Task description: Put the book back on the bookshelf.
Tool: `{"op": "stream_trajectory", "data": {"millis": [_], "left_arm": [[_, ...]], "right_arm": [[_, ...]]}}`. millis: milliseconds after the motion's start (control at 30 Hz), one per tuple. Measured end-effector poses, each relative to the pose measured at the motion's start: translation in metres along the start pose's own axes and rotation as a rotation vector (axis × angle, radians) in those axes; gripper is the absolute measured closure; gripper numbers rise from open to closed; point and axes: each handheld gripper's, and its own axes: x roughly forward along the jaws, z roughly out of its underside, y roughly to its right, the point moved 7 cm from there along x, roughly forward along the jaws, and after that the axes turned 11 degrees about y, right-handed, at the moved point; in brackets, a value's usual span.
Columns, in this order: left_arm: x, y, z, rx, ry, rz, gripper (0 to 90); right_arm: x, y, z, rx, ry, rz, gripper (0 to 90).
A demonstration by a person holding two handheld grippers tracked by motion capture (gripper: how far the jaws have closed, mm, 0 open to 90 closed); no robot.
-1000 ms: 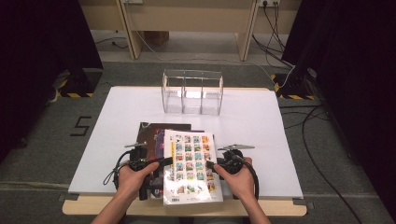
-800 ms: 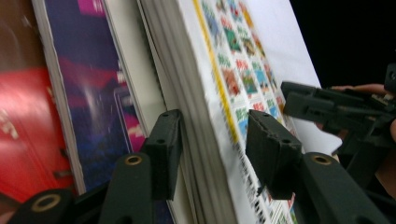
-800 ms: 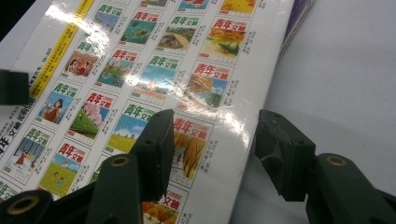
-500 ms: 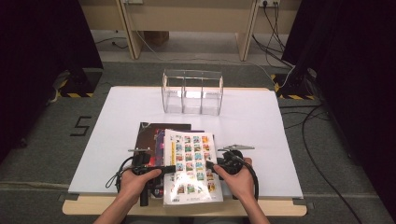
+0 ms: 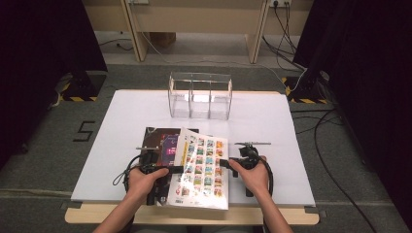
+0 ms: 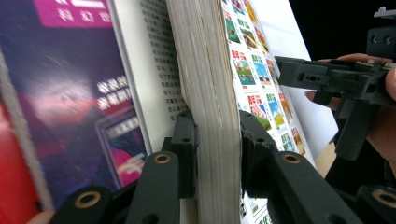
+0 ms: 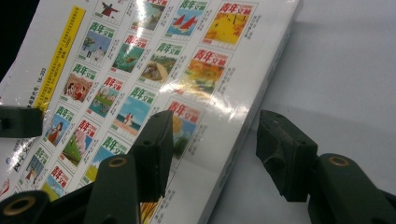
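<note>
At the lower centre of the high view, a person works two hand-held grippers on a thick magazine (image 5: 201, 170) whose back cover carries a grid of small colour pictures. The left gripper (image 6: 212, 154) is clamped on the magazine's page block, one jaw against an inner page of printed text and the other against the picture cover, apparently to lift that edge so the volume tips up off the table. In the high view the magazine's left side rides above a dark book with a purple cover (image 5: 163, 143), which lies flat on the white table (image 5: 272, 121) just beneath and to the left.

The right gripper (image 7: 212, 149) stands wide, one jaw over the glossy cover and the other over bare table past the magazine's right edge, seemingly poised to take that edge; it holds nothing. A clear three-compartment organiser (image 5: 199, 95) stands empty at the upper centre of the table, well apart from the books and possibly their destination.
</note>
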Motion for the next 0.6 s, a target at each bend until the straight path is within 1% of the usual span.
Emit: {"op": "stream_trajectory", "data": {"millis": [100, 167, 233, 333, 400, 467, 533, 567, 600], "left_arm": [[0.000, -0.001, -0.002, 0.014, -0.001, -0.007, 70.9], [0.000, -0.001, -0.002, 0.022, 0.000, -0.014, 70.8], [0.000, -0.001, -0.002, 0.029, -0.003, -0.019, 70.6], [-0.001, -0.001, -0.002, 0.036, -0.003, -0.022, 70.5], [-0.002, -0.002, -0.003, 0.037, -0.006, -0.024, 70.4], [-0.003, -0.003, -0.004, 0.034, -0.012, -0.024, 70.4], [-0.003, -0.005, -0.006, 0.035, -0.019, -0.027, 70.2], [-0.003, -0.005, -0.006, 0.036, -0.022, -0.028, 70.0], [-0.003, -0.005, -0.006, 0.041, -0.024, -0.030, 69.9]], "right_arm": [[0.006, 0.003, -0.006, 0.005, -0.020, -0.006, 45.7], [0.010, 0.004, -0.010, 0.028, -0.032, -0.011, 45.2], [0.014, 0.006, -0.015, 0.038, -0.038, -0.011, 45.1], [0.022, 0.009, -0.020, 0.070, -0.058, -0.016, 41.6], [0.026, 0.010, -0.023, 0.106, -0.077, -0.028, 40.8], [0.030, 0.012, -0.025, 0.125, -0.087, -0.034, 39.3], [0.034, 0.012, -0.029, 0.151, -0.100, -0.030, 39.3], [0.035, 0.012, -0.030, 0.152, -0.110, -0.028, 39.3], [0.036, 0.012, -0.031, 0.151, -0.109, -0.026, 39.3]]}}
